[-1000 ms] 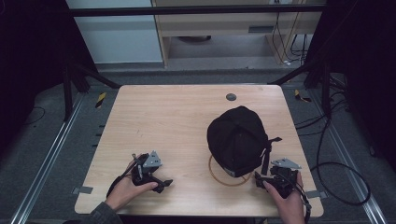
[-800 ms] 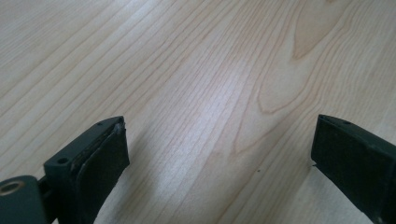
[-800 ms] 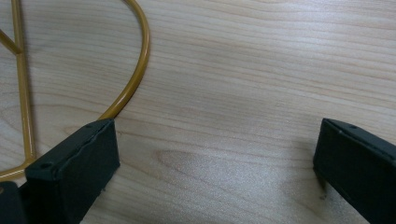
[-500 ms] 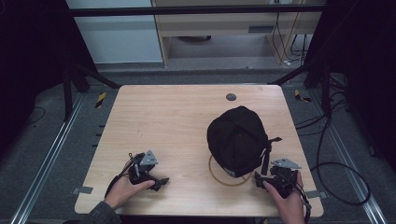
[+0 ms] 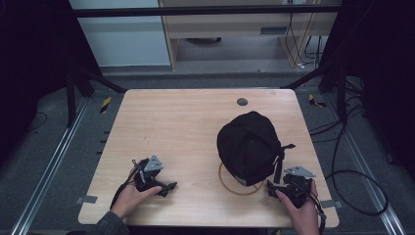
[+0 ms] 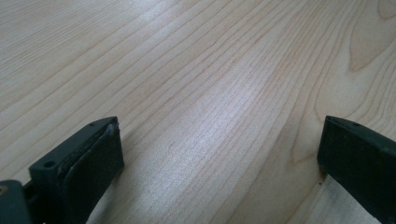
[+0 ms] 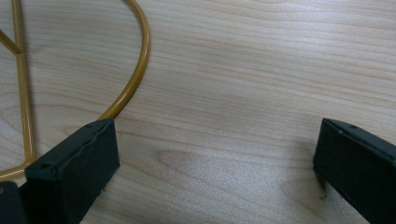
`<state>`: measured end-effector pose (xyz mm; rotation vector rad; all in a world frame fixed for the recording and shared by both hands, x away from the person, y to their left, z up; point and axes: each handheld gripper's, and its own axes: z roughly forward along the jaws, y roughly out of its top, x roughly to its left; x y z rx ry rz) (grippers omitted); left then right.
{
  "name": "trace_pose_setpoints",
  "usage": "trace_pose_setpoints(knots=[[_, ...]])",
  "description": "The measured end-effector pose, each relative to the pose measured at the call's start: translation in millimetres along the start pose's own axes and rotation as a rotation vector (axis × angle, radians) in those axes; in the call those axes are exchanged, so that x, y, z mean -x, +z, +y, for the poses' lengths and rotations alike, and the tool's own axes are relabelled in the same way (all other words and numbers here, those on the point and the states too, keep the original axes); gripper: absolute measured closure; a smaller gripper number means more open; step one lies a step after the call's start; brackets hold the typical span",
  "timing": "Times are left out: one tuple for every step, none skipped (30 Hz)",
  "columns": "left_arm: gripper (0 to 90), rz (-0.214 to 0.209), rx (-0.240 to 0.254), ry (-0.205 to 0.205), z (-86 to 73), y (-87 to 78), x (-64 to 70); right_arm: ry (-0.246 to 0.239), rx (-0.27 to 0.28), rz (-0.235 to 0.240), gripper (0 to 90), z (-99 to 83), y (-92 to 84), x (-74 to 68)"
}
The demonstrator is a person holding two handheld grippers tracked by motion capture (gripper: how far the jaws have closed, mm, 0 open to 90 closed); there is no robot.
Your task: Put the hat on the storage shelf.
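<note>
A black cap (image 5: pixel 249 146) sits on a gold wire stand whose round base ring (image 5: pixel 230 188) lies on the wooden table (image 5: pixel 186 127), right of centre. My right gripper (image 5: pixel 274 188) rests near the front right edge, just beside that ring, open with nothing between its jaws. In the right gripper view the gold ring (image 7: pixel 135 70) curves past the left jaw, and the right gripper (image 7: pixel 215 163) is wide open over bare wood. My left gripper (image 5: pixel 169 187) lies at the front left, held by a hand; the left gripper (image 6: pixel 219 158) stands open above plain tabletop.
A small dark round disc (image 5: pixel 242 102) lies near the table's far edge. A cable (image 5: pixel 352 186) trails off the right side onto the floor. Metal rails (image 5: pixel 54 161) run along the floor on both sides, and cabinets (image 5: pixel 220 24) stand beyond the table.
The left hand and its gripper have shifted slightly on the table at the front left. The right gripper and the cap have stayed put.
</note>
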<state>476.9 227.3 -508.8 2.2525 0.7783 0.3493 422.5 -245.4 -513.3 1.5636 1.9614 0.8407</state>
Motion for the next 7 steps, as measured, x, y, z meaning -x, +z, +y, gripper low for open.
trace_pose_setpoints(knots=[[0.0,0.001,0.000,-0.001,-0.1,0.0,0.1,0.000,0.000,0.000,0.4,0.0,0.0,0.0],[0.0,0.004,0.000,-0.004,-0.2,-0.2,0.3,0.000,0.000,0.000,0.4,0.0,0.0,0.0],[0.0,0.008,-0.001,-0.008,-0.2,-0.3,0.6,0.001,0.000,0.000,0.4,0.0,0.0,-0.1],[0.0,0.013,-0.001,-0.013,-0.4,-0.4,1.2,0.001,0.000,0.000,0.4,0.0,0.0,0.0],[0.0,0.022,-0.001,-0.022,-0.3,-0.3,2.2,0.000,0.000,0.000,0.4,0.0,-0.1,0.0],[0.0,0.028,-0.001,-0.030,-0.1,-0.1,3.3,0.000,0.000,0.000,0.4,0.0,-0.1,0.0],[0.0,0.032,-0.002,-0.034,0.1,0.1,3.9,0.000,0.000,0.001,0.4,0.0,-0.1,0.0]])
